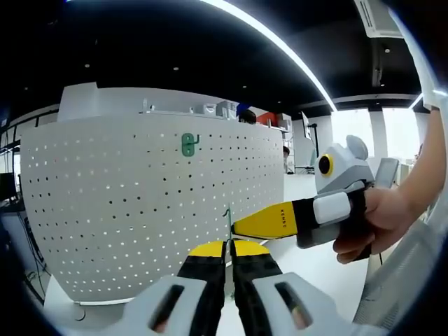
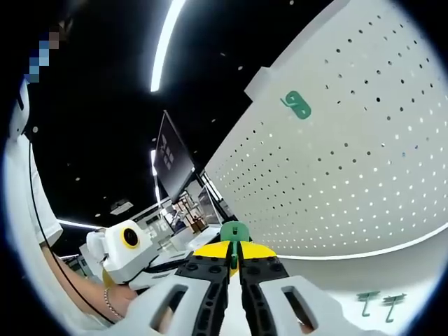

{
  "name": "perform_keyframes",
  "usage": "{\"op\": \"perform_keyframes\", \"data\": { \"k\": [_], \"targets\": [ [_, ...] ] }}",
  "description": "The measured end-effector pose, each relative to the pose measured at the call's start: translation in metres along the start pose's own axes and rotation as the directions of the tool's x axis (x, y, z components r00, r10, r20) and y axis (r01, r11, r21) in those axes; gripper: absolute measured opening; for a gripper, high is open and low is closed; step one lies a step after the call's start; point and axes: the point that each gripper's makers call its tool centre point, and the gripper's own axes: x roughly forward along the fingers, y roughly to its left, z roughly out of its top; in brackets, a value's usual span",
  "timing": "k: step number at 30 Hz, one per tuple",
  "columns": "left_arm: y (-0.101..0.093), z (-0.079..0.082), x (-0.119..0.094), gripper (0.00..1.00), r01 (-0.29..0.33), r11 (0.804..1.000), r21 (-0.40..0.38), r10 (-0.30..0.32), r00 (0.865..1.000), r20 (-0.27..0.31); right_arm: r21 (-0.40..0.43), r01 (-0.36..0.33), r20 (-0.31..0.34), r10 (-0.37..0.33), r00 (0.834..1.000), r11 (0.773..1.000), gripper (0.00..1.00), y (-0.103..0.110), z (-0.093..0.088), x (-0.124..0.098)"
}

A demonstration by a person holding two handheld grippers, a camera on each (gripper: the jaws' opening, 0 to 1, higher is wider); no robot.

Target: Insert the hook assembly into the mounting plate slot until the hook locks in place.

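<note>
Both grippers — left [image 1: 228, 246], right [image 2: 234, 253] — clamp green hooks [image 2: 234, 231] before pegboard [image 1: 140, 210].

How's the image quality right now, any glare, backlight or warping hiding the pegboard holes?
Left gripper view: bright windows at the right wash out that edge; the pegboard bulges from fisheye but its holes read clearly, as does the green hook. Right gripper view: ceiling light strip glares against a dark ceiling; pegboard evenly lit, strongly curved.
</note>
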Motion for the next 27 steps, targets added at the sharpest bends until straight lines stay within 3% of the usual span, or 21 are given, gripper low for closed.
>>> {"op": "perform_keyframes", "data": {
  "k": [10,24,27],
  "targets": [
    [-0.0019,0.0016,0.0004,0.02,0.005,1.0,0.0,-0.005,1.0,0.004,0.037,-0.002,0.013,0.002,1.0,0.999,0.01,0.0004,0.0015,-0.0023],
    [-0.0023,0.0061,-0.001,0.03,0.006,1.0,0.011,-0.007,1.0,0.011,0.01,-0.004,0.015,0.004,1.0,1.0,0.0,0.0053,0.0048,-0.0031],
    [-0.0019,0.0059,-0.0018,0.04,0.009,1.0,-0.019,-0.009,1.0,0.006,0.0,-0.008,0.008,0.008,1.0,1.0,0.0,0.0067,0.0047,-0.0023]
  ]
}}
